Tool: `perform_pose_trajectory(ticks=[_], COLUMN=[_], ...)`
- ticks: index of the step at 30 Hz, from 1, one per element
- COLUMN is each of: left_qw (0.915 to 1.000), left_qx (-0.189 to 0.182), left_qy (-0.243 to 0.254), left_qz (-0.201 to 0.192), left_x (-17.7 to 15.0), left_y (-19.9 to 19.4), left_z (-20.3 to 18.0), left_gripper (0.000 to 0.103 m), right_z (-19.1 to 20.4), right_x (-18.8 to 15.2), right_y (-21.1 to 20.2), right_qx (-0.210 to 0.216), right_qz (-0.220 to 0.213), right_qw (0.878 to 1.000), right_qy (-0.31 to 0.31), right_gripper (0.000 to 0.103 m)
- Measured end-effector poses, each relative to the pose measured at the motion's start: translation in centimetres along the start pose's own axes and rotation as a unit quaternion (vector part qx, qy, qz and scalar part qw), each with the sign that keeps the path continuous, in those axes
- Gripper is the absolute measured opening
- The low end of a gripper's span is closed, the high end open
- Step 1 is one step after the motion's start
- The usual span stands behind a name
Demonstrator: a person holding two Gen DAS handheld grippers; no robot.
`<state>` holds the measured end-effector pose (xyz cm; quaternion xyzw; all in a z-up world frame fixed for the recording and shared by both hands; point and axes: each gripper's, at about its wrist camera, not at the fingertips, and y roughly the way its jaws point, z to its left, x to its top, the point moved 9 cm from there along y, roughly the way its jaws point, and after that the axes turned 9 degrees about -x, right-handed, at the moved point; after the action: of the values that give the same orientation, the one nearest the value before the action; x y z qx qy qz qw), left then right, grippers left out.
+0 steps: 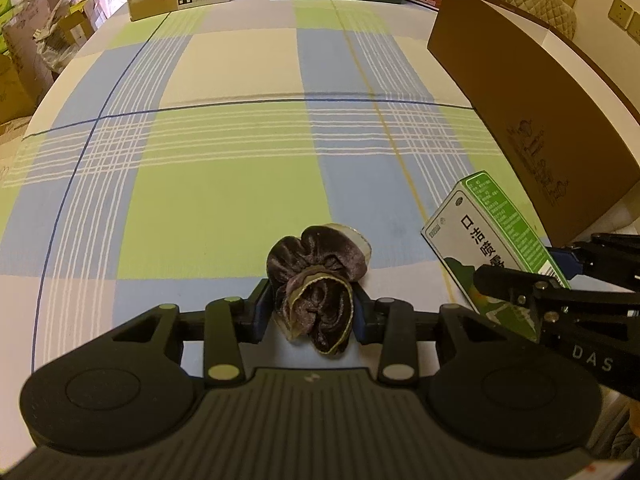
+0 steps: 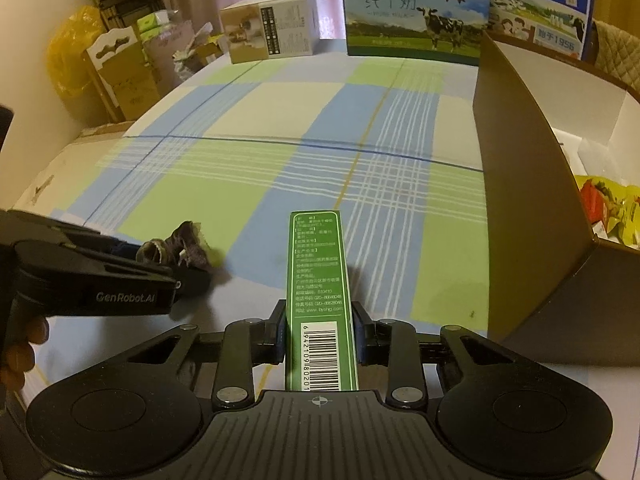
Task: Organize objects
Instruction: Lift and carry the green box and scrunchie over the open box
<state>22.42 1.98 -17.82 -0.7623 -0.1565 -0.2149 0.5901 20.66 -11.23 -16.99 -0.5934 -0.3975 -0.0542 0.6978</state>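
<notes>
Off to the right of both grippers stands the open brown box (image 2: 520, 184), and that is the direction your coming move most likely turns on. Your right gripper (image 2: 320, 334) is pinching the green carton (image 2: 318, 276) across its narrow sides near the barcode end, so the carton's long axis runs straight ahead, away from you, along the fingers and over the checked surface (image 2: 248, 176). The box's tall near wall lies just to the right of this gripper, with colourful packets (image 2: 608, 208) already visible inside at the far right. Your left gripper (image 1: 314, 312) is closed on the dark velvet scrunchie (image 1: 316, 280), which bulges forward out of the fingers and seems to sit low on the surface. Seen from the left wrist, the carton and the right gripper lie between the scrunchie and the box, so your right hand is plainly the nearer one. I judge the carton should go first: you will have to lift it above the wall's top edge and swing it right, since its length would catch the wall if carried low.
</notes>
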Motion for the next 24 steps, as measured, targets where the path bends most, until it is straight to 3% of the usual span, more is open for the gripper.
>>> perform_pose_trajectory(ticks=[24], left_qw=[0.9999], left_qx=[-0.004], left_qy=[0.012], left_qz=[0.000], left_x=[-0.05], left_y=[-0.08], left_z=[-0.48], left_gripper=[0.028], right_z=[0.13], right_x=[-0.28], right_y=[-0.39], right_qx=[0.010], right_qz=[0.002], right_qw=[1.000], right_qy=[0.007], right_gripper=[0.027])
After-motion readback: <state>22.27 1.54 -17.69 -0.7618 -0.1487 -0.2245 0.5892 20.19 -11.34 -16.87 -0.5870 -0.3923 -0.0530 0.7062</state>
